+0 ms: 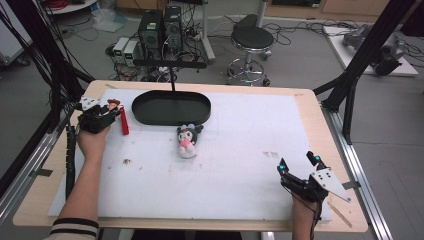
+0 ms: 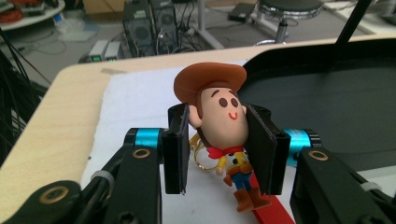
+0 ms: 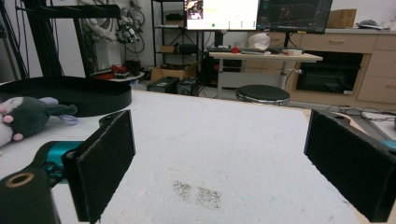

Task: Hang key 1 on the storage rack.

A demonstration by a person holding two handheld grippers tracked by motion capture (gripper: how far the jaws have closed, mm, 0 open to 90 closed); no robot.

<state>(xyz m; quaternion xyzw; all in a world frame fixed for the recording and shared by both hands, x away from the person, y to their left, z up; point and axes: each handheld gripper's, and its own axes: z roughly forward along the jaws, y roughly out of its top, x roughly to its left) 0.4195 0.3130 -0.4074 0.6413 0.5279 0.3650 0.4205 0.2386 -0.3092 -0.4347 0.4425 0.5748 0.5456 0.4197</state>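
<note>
My left gripper [image 1: 111, 111] at the table's far left is shut on a small cowboy figure keychain [image 2: 223, 122], its pads pressing both sides of the big head under the brown hat. A red strap [image 1: 123, 121] hangs from the figure down toward the white mat; the figure is lifted off the mat. The black oval tray [image 1: 172, 108] lies just right of it. A small plush toy [image 1: 188, 140] with dark ears and pink body lies on the mat in front of the tray. My right gripper [image 1: 299, 165] rests at the near right, jaws wide open with nothing between them.
A white mat [image 1: 240, 145] covers most of the wooden table [image 1: 60, 165]. A thin black post [image 1: 173, 80] stands at the tray's back rim. Beyond the table are a stool [image 1: 251, 40], computer cases and cables on the floor. A dark smudge [image 3: 198, 192] marks the mat.
</note>
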